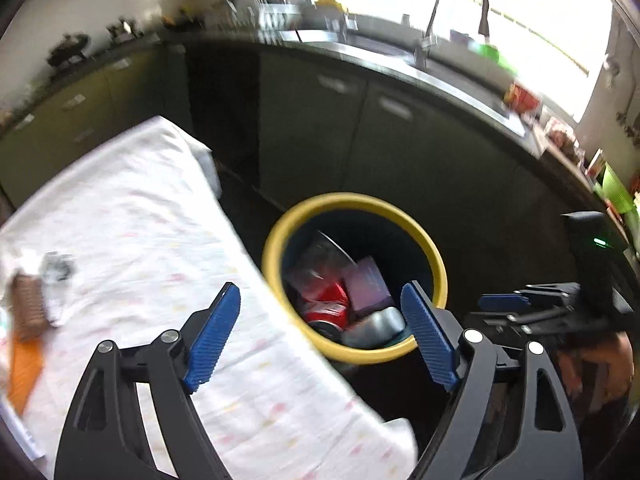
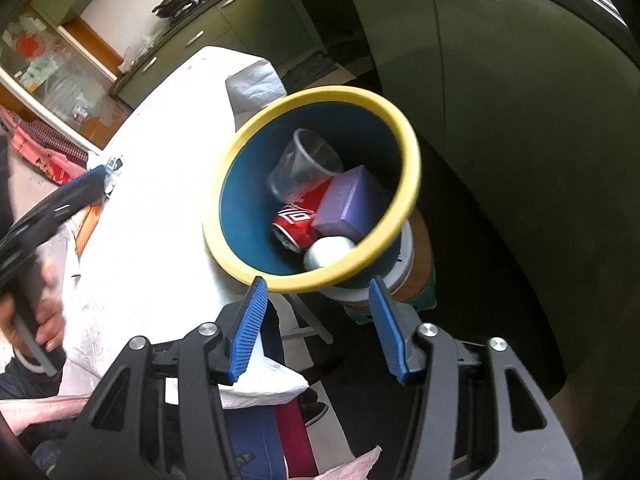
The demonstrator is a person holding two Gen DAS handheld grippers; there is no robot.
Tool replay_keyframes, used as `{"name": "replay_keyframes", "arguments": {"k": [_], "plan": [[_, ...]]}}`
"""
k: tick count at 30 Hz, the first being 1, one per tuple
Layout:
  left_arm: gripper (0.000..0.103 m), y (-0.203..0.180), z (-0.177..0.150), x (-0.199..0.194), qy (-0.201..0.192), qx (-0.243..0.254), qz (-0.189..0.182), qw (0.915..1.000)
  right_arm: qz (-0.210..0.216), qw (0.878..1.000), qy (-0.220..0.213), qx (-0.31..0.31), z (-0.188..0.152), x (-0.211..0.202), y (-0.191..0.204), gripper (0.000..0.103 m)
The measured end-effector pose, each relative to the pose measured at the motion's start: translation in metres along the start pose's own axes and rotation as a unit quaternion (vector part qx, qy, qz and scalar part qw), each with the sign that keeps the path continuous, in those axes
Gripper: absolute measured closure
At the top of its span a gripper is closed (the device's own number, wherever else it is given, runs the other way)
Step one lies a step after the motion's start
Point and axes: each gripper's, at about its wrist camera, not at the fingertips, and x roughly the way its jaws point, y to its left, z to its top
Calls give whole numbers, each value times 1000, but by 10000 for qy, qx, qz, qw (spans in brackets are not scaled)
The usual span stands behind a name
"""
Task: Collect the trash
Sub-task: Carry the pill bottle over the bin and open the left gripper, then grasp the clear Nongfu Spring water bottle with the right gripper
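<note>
A blue bin with a yellow rim (image 1: 436, 264) (image 2: 412, 160) stands beside the table. It holds a red can (image 1: 328, 304) (image 2: 296, 224), a clear plastic cup (image 2: 304, 164), a purple box (image 1: 370, 284) (image 2: 348, 204) and a white object (image 2: 328, 252). My left gripper (image 1: 320, 328) is open and empty, over the table edge near the bin. My right gripper (image 2: 318, 320) is open and empty, just short of the bin's near rim. A brown wrapper (image 1: 26, 308) and crumpled foil (image 1: 58, 266) lie on the table's left.
The table wears a white patterned cloth (image 1: 160, 240) (image 2: 160, 200). An orange item (image 1: 24, 368) lies at its left edge. Dark green cabinets (image 1: 312, 128) and a counter with a sink and tap (image 1: 432, 28) stand behind. The other gripper (image 1: 520, 304) shows at right.
</note>
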Motion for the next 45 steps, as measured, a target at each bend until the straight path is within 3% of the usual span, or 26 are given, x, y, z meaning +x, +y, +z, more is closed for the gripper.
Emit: {"name": "replay_keyframes", "arguments": {"k": [4,11,18,22,26,28,33,45], "plan": [[14,31,-24,-58,-544,-169,320,9979,11,9996,96,-255,8,10,29,52],[12,111,-65,-128,-844,-584,980,9899,157,9946,290,-984,32,32,125,52],[5,221,-114,-186,-812,-1133,2119,9673,693,9829,828,-1493,65,56,243,52],[5,280,-143,-197,-639,-1314,2641,9533,972,9748,1063,-1704,85,66,315,42],[5,316,-164,-193,-565,-1512,2693,9494,1167,9668,1286,-1876,104,83,382,40],[5,329,-170,-187,-548,-1528,2766,9472,1216,9640,1493,-1834,113,97,413,33],[5,345,-172,-166,-483,-1600,2817,9448,1157,9573,2115,-1598,130,139,466,27],[5,363,-179,-149,-557,-1669,2684,9471,382,9502,2848,-1208,135,218,494,27]]}}
